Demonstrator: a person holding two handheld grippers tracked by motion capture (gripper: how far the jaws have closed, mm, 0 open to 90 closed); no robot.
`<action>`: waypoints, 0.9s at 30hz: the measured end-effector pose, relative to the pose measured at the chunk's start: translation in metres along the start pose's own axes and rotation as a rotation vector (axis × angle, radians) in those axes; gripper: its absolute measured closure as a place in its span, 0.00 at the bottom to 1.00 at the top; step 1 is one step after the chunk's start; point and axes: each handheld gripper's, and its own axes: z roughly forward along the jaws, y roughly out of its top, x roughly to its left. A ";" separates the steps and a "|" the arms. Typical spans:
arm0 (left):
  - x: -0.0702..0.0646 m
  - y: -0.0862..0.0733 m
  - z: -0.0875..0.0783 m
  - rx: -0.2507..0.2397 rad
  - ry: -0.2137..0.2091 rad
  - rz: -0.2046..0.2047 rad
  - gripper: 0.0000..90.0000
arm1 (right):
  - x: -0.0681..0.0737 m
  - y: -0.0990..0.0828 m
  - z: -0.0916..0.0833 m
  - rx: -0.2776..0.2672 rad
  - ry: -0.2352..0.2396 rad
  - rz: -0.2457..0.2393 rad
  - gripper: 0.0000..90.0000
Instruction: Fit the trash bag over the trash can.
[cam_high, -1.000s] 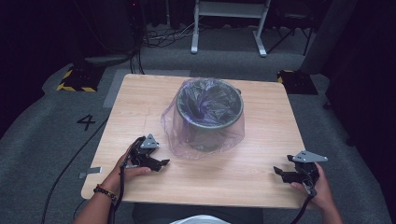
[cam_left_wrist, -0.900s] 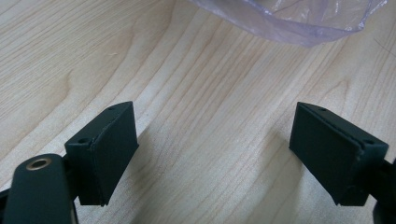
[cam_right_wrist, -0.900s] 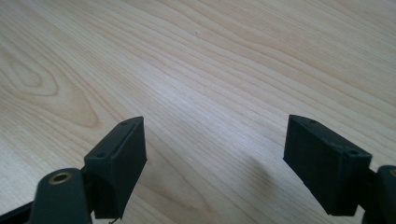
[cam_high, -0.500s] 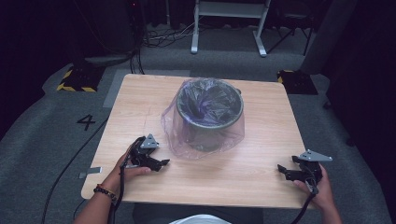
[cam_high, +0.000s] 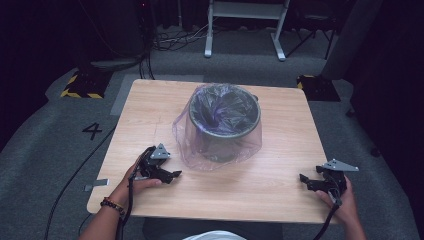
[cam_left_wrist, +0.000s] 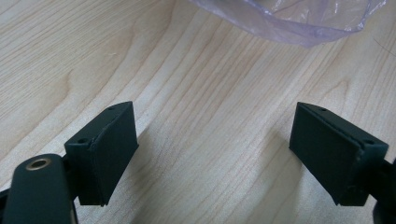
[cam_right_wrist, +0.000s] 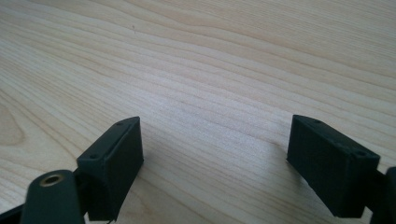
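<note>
Near edge of the wooden table (cam_high: 280, 195): both hands rest on the top, one gripper each.

Left gripper (cam_high: 172, 174) sits at the near-left, held in the left hand (cam_high: 131, 181), grey plate on top, cable trailing off the near edge. Jaws stand wide apart, nothing between them. In the left gripper view (cam_left_wrist: 212, 154) there is bare wood grain between the two black pads, with the loose hem of the plastic bag (cam_left_wrist: 299, 21) lying on the table just ahead of the jaws, not touching them.

Right gripper (cam_high: 306, 181) sits at the near-right corner in the right hand (cam_high: 345, 200), pointing in toward the table's middle. Jaws also wide apart and empty; the right gripper view (cam_right_wrist: 215, 154) has plain tabletop between the pads. It is well apart from the bag.

Middle of the table, slightly toward the far side: a dark round bin (cam_high: 225, 131), upright, lined with the clear purple-tinted plastic bag (cam_high: 192, 147). The bag's top is folded over the rim and hangs down the outside, its skirt spreading onto the wood on the near-left side, near the left gripper.

Beyond the table: grey carpeted floor (cam_high: 60, 150) with a "4" marked on it at left, a white metal stand (cam_high: 245, 20) and cables on the floor at the back.
</note>
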 end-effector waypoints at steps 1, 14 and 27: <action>0.000 0.000 0.000 0.000 0.000 0.000 0.16 | 0.000 0.000 0.000 0.000 0.000 0.000 0.21; -0.001 0.000 0.000 0.000 0.005 -0.001 0.17 | 0.001 0.000 0.000 -0.001 -0.011 0.006 0.20; 0.000 0.000 0.000 0.002 -0.003 0.004 0.16 | 0.002 0.000 0.000 0.000 -0.011 0.005 0.20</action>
